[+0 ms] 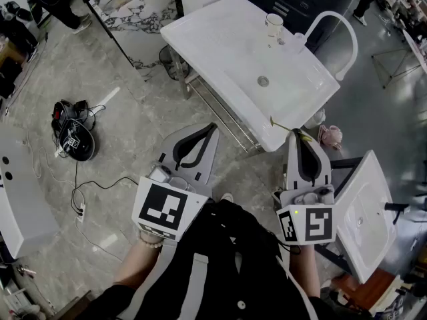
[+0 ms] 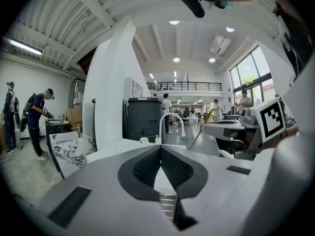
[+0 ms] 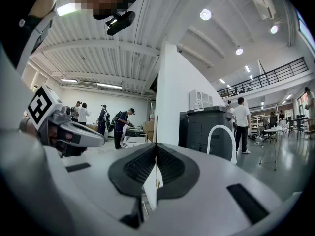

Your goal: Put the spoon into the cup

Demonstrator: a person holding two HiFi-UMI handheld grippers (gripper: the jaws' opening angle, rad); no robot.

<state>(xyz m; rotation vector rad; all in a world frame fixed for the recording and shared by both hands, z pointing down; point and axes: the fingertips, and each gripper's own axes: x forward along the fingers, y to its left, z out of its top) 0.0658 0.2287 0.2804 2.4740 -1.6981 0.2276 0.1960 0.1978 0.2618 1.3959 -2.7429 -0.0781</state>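
Note:
A small pale cup (image 1: pixel 273 24) stands at the far end of the white basin table (image 1: pixel 233 52), close to an arched white faucet (image 1: pixel 341 35). My right gripper (image 1: pixel 295 134) hovers at the table's near corner, shut on a thin yellowish spoon (image 1: pixel 280 125) that sticks out sideways past the jaws. The same spoon (image 3: pixel 156 132) shows edge-on between the pads in the right gripper view, and as a yellow stick (image 2: pixel 203 128) from the left gripper's side. My left gripper (image 1: pixel 213 128) is shut and holds nothing, over the floor left of the table. The cup (image 2: pixel 143 140) lies far ahead of it.
A second white basin (image 1: pixel 363 212) sits at the right, beside my right hand. Black gear and cables (image 1: pixel 73 135) lie on the marble floor at the left. A marbled slab (image 1: pixel 133 9) stands beyond the table. A white counter (image 1: pixel 20 199) borders the left edge. People stand in the background.

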